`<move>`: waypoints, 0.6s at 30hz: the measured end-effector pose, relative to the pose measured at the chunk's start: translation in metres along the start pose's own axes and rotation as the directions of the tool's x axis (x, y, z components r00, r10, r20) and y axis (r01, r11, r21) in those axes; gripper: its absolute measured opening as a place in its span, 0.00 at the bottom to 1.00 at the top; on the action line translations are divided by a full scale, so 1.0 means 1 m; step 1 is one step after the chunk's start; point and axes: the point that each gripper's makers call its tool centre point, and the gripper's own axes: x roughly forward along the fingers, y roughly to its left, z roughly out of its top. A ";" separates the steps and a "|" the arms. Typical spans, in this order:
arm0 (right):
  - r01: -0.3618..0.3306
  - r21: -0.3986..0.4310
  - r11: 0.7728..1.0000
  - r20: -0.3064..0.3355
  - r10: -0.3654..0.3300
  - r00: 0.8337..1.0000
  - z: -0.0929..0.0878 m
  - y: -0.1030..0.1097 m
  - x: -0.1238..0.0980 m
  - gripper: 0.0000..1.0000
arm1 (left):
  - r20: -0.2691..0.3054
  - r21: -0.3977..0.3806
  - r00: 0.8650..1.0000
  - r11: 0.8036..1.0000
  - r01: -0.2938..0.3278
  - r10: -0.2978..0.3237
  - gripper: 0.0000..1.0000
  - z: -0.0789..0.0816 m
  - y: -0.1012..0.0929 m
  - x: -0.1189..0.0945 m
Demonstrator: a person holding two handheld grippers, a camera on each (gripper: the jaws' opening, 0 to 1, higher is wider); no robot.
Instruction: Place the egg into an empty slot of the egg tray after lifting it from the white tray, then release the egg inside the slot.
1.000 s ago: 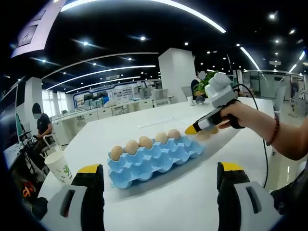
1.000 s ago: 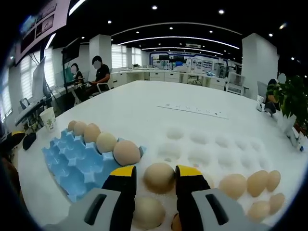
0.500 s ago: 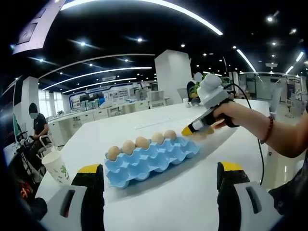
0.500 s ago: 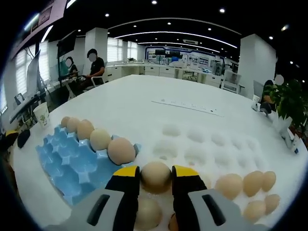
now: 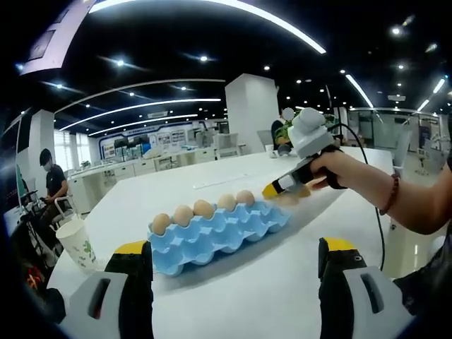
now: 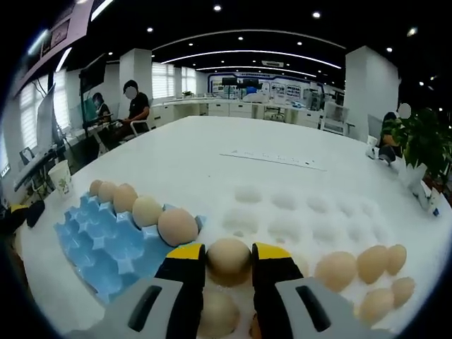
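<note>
Right gripper (image 6: 227,256): yellow-tipped jaws drawn in against both sides of one egg (image 6: 228,257), which sits between them above the white tray (image 6: 304,212); whether the egg has cleared its dimple cannot be told from the right gripper view. Just below the held egg, one further egg (image 6: 217,315) between the jaw bodies, low in the view. White tray: moulded dimples, mostly vacant toward the far side; a cluster of eggs (image 6: 360,272) along its near right edge. Blue egg tray (image 6: 106,244): just beside the white tray, on the same white table (image 6: 212,152); one row of five eggs (image 6: 134,208) along its edge nearest the white tray, remaining slots vacant. Left gripper (image 5: 233,282): jaws spread wide, nothing between them, hovering over bare table on the near side of the blue egg tray (image 5: 212,236); in the left gripper view the right gripper (image 5: 289,185) appears beyond the tray's far end, held by a hand (image 5: 339,169). Paper cup (image 5: 76,242): at the table's left edge. Further back: seated persons, desks, a potted plant (image 6: 417,145). Step in hand, by estimate: lifting the egg from the white tray. Next move would call for a steady grip, a sideways carry over the filled row, and a descent into a vacant blue slot before the jaws part.
</note>
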 end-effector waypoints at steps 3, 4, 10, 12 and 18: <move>0.001 -0.002 1.000 0.026 0.000 1.000 0.005 -0.001 -0.003 0.27 | -0.001 0.000 1.000 1.000 0.002 -0.002 1.00 -0.001 -0.001 0.001; 0.003 -0.005 1.000 0.041 -0.002 0.999 0.008 -0.001 -0.005 0.27 | 0.000 -0.002 1.000 1.000 0.003 -0.003 1.00 -0.001 -0.001 0.001; -0.014 -0.012 1.000 0.099 0.015 0.995 0.023 0.005 -0.014 0.27 | -0.001 -0.011 1.000 1.000 0.001 -0.001 1.00 -0.002 -0.002 0.001; -0.015 -0.014 1.000 0.104 0.016 0.994 0.025 0.006 -0.014 0.27 | -0.005 -0.014 1.000 1.000 0.008 -0.008 1.00 -0.003 -0.004 0.001; -0.046 -0.024 0.999 0.108 0.049 0.993 0.028 0.015 -0.011 0.27 | -0.005 -0.006 1.000 1.000 0.015 -0.015 1.00 -0.003 -0.006 0.002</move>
